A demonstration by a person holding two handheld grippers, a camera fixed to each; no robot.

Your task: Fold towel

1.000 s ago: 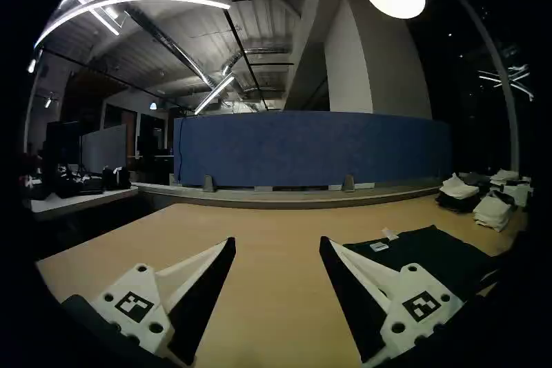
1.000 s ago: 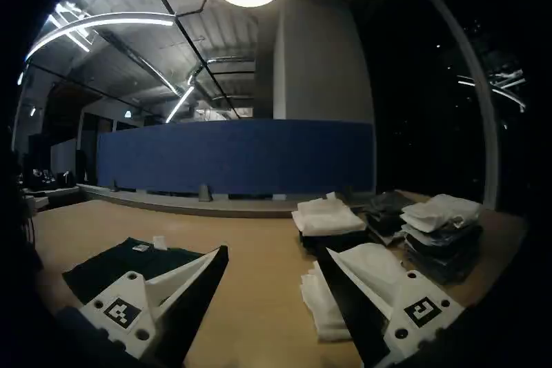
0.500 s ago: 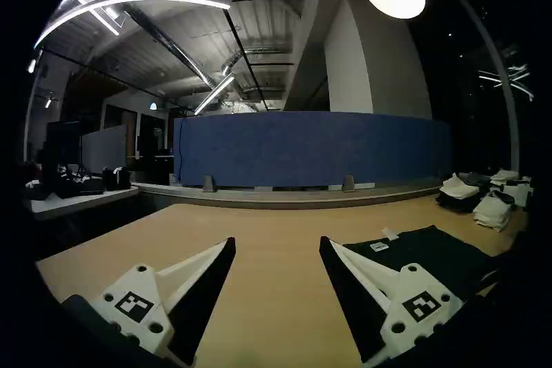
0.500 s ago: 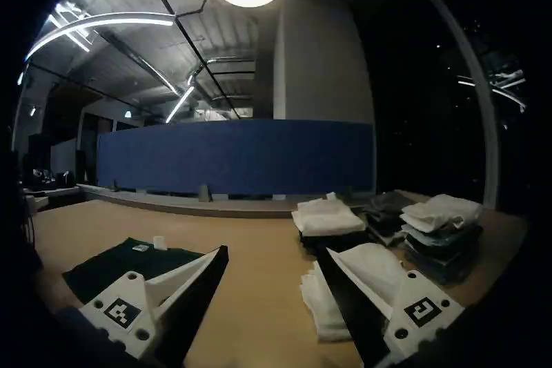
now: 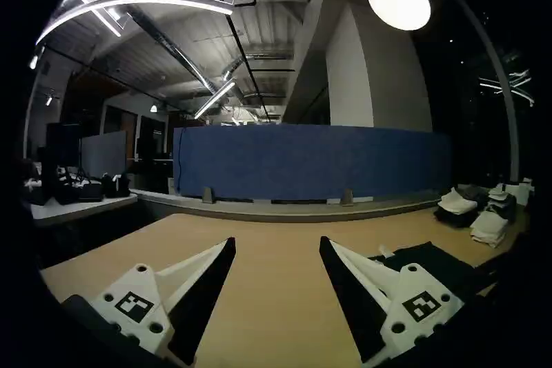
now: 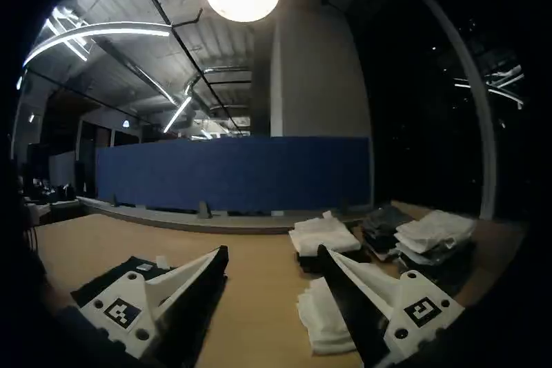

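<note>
Grippers (image 5: 277, 239) (image 6: 272, 248) newly nose-up (bare tabletop (image 5: 276, 226) ahead)

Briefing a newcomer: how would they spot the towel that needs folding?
Find the long blue partition behind the wooden table. In the right gripper view, folded stacks sit on the right; the dark towel lies left of them, alone, spread flat.
</note>
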